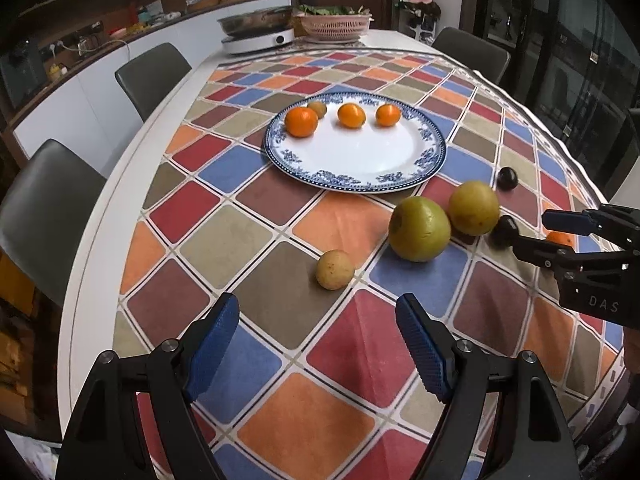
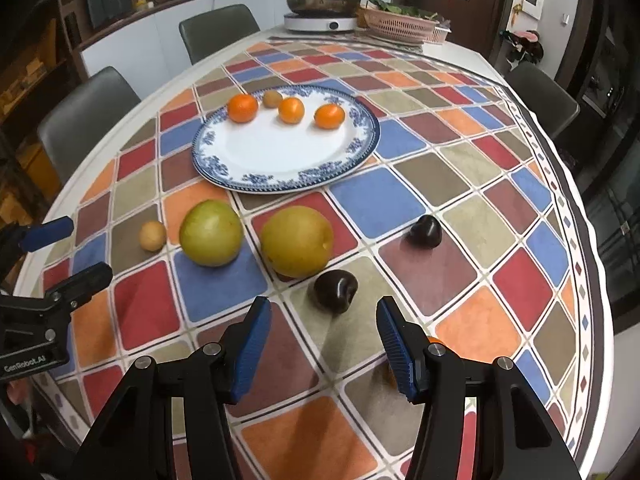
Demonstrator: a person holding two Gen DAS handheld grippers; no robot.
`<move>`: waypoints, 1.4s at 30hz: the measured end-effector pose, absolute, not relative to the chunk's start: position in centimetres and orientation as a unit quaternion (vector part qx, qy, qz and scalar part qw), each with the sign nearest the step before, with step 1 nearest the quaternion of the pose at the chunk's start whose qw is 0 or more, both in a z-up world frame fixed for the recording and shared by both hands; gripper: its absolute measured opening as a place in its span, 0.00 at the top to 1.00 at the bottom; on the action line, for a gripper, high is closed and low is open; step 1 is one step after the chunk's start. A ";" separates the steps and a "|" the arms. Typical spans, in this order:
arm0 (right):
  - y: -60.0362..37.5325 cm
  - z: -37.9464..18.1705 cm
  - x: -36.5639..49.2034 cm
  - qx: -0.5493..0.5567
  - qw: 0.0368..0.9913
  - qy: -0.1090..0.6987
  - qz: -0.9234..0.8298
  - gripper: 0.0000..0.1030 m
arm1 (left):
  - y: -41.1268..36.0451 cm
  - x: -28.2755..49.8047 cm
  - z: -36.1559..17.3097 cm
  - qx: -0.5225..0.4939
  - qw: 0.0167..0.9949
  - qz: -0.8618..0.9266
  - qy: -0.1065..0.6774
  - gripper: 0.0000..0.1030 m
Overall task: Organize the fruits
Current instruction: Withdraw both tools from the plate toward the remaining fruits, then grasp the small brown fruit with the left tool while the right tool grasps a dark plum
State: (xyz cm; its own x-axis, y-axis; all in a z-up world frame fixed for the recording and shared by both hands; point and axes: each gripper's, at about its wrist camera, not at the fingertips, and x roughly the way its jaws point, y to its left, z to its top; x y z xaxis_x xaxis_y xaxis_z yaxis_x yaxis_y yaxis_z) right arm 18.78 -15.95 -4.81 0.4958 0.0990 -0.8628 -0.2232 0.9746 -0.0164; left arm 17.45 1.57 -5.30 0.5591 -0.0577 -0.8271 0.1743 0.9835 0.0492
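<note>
A blue-rimmed white plate [image 1: 360, 160] [image 2: 280, 156] holds three oranges [image 1: 351, 115] [image 2: 291, 110] and a small brown fruit [image 1: 318, 109] [image 2: 272, 98] at its far side. On the cloth in front lie two large yellow-green fruits [image 1: 419, 228] [image 1: 473, 208] [image 2: 211, 233] [image 2: 297, 241], a small yellow-brown fruit [image 1: 335, 269] [image 2: 152, 235], two dark plums [image 2: 335, 290] [image 2: 425, 231] and an orange [image 1: 559, 237], mostly hidden behind my right finger. My left gripper [image 1: 318, 344] [image 2: 66, 248] is open and empty, just short of the small yellow-brown fruit. My right gripper [image 2: 324, 344] [image 1: 536, 232] is open and empty, just short of the near plum.
A checked cloth [image 1: 352, 344] covers the white table [image 1: 100, 264]. At the far end stand an induction cooker with a steel pan [image 1: 258, 28] and a pink basket of greens [image 1: 334, 22]. Grey chairs [image 1: 44, 216] line the left side and far right.
</note>
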 end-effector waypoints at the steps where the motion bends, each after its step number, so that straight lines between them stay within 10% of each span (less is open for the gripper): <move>1: -16.0 -5.0 19.0 -0.064 0.861 0.496 0.092 0.46 | 1.5 17.8 -5.5 0.065 0.880 -0.064 0.466 0.22; 13: -16.1 -6.7 20.6 -0.066 0.852 0.512 0.083 0.54 | 1.4 20.4 -7.5 0.064 0.872 -0.071 0.480 0.25; 30: -16.3 -7.6 21.8 -0.048 0.847 0.521 0.095 0.70 | 1.0 21.9 -8.6 0.027 0.861 -0.099 0.498 0.72; 42: -16.8 -6.7 21.2 -0.034 0.853 0.511 0.101 0.70 | 0.6 20.8 -6.7 0.026 0.872 -0.105 0.478 0.72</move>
